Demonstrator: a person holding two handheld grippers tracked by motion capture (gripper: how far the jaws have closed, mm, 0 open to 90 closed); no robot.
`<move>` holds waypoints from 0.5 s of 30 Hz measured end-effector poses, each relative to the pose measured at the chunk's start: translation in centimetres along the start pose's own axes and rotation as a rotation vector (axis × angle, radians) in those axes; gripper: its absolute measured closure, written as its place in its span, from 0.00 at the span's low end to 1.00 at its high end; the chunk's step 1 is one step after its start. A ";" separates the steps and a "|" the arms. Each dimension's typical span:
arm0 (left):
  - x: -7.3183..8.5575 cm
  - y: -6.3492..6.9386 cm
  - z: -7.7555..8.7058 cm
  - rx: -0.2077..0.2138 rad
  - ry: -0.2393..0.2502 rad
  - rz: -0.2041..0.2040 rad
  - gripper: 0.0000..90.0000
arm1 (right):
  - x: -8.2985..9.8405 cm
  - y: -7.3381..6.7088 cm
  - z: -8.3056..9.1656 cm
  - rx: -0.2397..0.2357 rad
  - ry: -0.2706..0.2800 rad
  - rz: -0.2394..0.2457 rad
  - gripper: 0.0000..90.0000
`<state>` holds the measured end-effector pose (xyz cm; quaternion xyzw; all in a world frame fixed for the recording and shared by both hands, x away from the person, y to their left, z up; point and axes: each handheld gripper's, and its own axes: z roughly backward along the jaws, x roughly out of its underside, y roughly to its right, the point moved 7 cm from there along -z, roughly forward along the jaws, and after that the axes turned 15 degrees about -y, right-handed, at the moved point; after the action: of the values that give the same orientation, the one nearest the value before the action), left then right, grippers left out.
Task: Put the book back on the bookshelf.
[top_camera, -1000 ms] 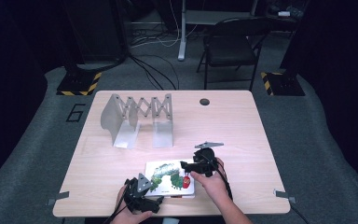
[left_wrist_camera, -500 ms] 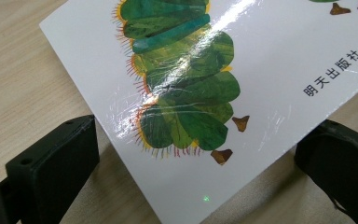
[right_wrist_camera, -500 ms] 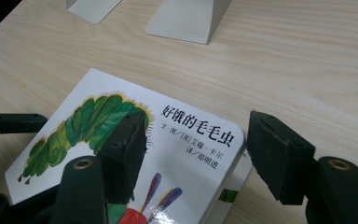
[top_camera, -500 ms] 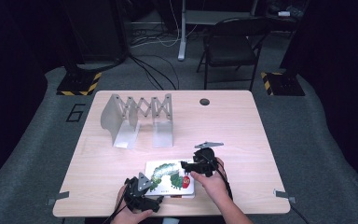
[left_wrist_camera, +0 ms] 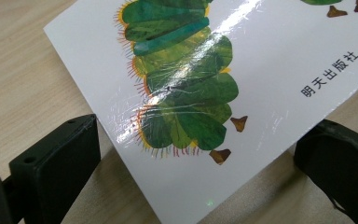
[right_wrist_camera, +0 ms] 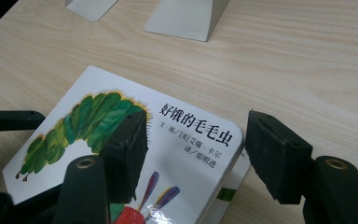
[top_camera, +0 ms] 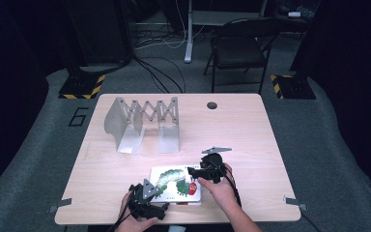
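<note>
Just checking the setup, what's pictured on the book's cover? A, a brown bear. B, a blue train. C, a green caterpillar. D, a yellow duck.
C: the book lying on the table shows a green caterpillar across its white cover.

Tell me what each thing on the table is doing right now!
Caterpillar book: closed, lying flat, cover up.
Metal book rack: standing, stretched open, nothing in it.
Left hand-held gripper: open, a jaw on each side of the book's corner.
Right hand-held gripper: open, jaws just been closing, one above the cover, one beyond its edge.
Folding chair: unfolded, nobody on it.
</note>
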<state>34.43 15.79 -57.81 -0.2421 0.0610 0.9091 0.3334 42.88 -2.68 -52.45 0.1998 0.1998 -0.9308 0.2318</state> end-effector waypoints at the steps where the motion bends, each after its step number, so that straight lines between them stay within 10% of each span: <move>1: 0.0 0.1 0.0 -0.002 0.005 0.005 0.01 | 0.0 0.0 0.0 -0.001 -0.001 -0.001 0.44; 15: -0.1 0.3 0.2 -0.035 0.030 -0.029 0.04 | 0.1 0.1 -0.1 0.001 -0.003 -0.001 0.44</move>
<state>34.19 15.54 -57.60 -0.2623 0.0464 0.9014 0.3415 42.90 -2.71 -52.60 0.1984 0.1990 -0.9314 0.2315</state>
